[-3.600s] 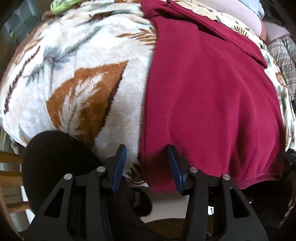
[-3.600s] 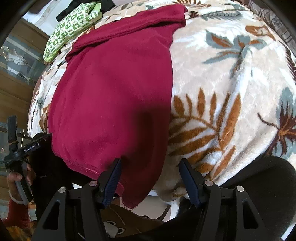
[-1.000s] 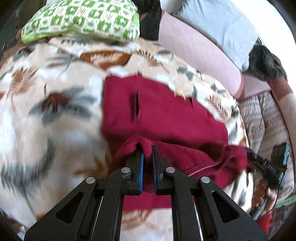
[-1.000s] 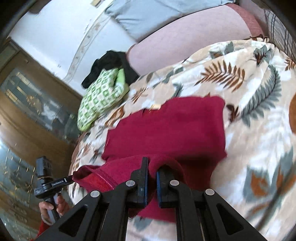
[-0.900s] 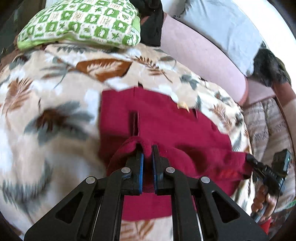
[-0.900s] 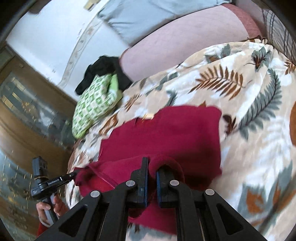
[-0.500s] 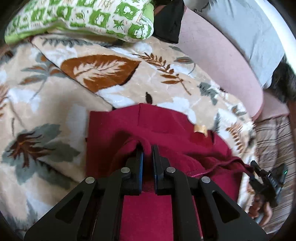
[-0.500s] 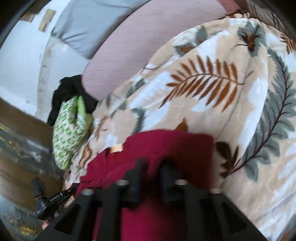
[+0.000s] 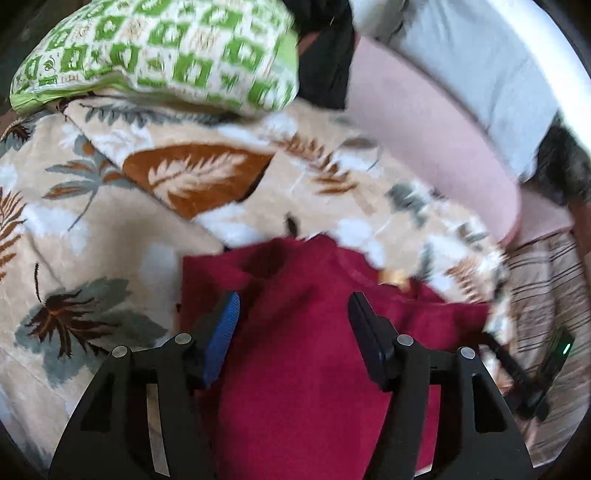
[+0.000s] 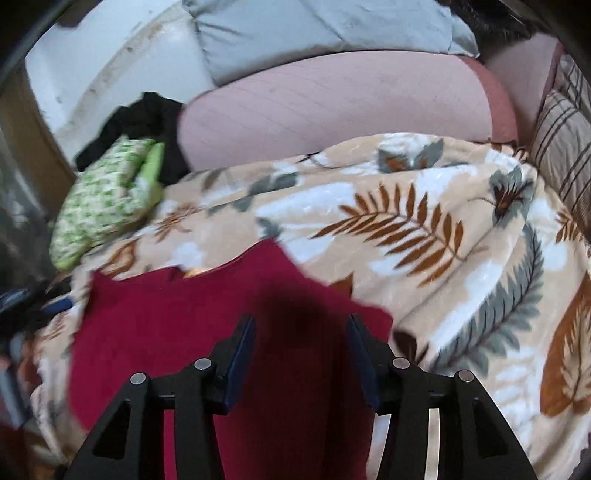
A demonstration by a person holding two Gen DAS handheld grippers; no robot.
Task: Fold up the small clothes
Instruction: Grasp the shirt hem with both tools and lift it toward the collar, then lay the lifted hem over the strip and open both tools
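Observation:
A dark red garment (image 9: pixel 314 332) lies folded over on a leaf-patterned blanket (image 9: pixel 110 206). In the left wrist view my left gripper (image 9: pixel 291 310) hovers over its upper left part with jaws opening; the cloth lies below them and the pads do not press on it. The right wrist view shows the red garment (image 10: pixel 177 332) under my right gripper (image 10: pixel 301 332), whose jaws are also opening above the cloth near its right corner, with nothing pinched. The other gripper (image 9: pixel 532 373) shows at the left wrist view's right edge.
A green-and-white pillow (image 9: pixel 159 55) lies past the garment, with black clothing (image 10: pixel 147 122) behind it. A pink bolster (image 10: pixel 332 103) and grey cushion (image 10: pixel 314 29) line the back. A striped pillow (image 10: pixel 565 147) sits at the right.
Both grippers carried the red garment's near edge forward over itself, then opened and let it go. The folded cloth now lies flat under the open jaws.

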